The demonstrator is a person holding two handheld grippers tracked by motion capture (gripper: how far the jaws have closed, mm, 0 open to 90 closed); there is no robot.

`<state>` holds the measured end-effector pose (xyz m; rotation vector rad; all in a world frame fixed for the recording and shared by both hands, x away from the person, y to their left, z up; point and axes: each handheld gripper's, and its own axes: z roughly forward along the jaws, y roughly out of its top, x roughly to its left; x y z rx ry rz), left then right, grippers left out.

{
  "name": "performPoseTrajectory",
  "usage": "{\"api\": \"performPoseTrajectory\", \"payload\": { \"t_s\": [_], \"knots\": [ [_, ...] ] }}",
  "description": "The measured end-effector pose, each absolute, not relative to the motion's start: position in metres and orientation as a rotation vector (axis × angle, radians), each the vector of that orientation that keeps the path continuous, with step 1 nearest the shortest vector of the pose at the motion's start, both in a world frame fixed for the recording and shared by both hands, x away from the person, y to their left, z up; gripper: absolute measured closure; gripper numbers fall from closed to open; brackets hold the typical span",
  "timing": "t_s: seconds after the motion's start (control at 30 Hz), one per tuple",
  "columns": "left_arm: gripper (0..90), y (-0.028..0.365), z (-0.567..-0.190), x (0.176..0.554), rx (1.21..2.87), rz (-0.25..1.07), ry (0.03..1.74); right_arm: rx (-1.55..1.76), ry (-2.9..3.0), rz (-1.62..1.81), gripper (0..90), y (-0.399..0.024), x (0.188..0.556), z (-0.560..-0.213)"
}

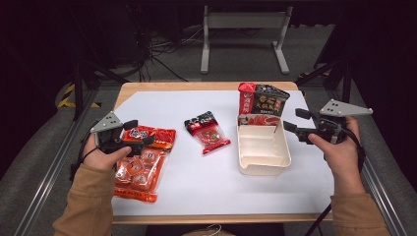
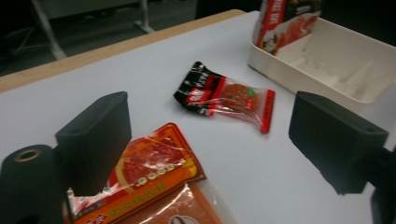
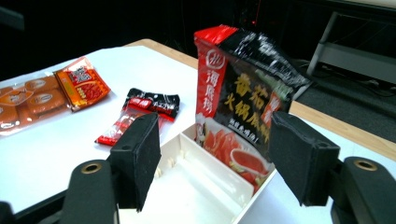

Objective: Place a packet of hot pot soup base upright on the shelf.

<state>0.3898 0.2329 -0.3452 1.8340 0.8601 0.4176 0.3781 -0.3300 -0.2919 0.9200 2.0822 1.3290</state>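
White sheeting covers our counter (image 1: 196,191), dark floor beyond. Our left tongs (image 1: 132,133) hang released over the orange snack pack (image 1: 140,169), nothing between the jaws. Our right tongs (image 1: 291,120) gape just beside the cream tray (image 1: 263,164), where a red-and-black sauce pouch (image 1: 260,101) stands upright at the far end. A small red sachet (image 1: 207,132) lies between.

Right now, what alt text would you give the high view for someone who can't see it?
A person's hands hold an open tool each: left tool over an orange packet, right tool beside a white tray holding an upright pouch.
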Motion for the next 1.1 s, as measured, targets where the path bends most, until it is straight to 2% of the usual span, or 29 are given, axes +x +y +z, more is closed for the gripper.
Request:
{"api": "performPoseTrajectory", "payload": {
  "t_s": [0.47, 0.53, 0.73, 0.83, 1.0, 1.1],
  "knots": [
    [7.7, 0.254, -0.347, 0.395, 1.793, 0.473, 0.924, 0.964, 2.091, 1.404, 33.3, -0.330, 0.363, -0.318],
    [5.1, 0.260, -0.350, 0.399, 1.765, 0.473, 0.950, 0.975, 2.088, 1.391, 33.2, -0.332, 0.362, -0.320],
    [4.8, 0.275, -0.358, 0.407, 1.739, 0.515, 1.018, 0.992, 2.084, 1.367, 33.3, -0.337, 0.360, -0.324],
    [7.1, 0.283, -0.365, 0.414, 1.716, 0.514, 1.070, 0.996, 2.089, 1.344, 33.3, -0.340, 0.359, -0.328],
    [18.2, 0.291, -0.377, 0.427, 1.714, 0.490, 1.068, 1.004, 2.108, 1.312, 33.3, -0.338, 0.361, -0.333],
    [21.2, 0.298, -0.383, 0.436, 1.723, 0.454, 1.093, 0.993, 2.120, 1.299, 33.1, -0.336, 0.362, -0.336]
  ]
}}
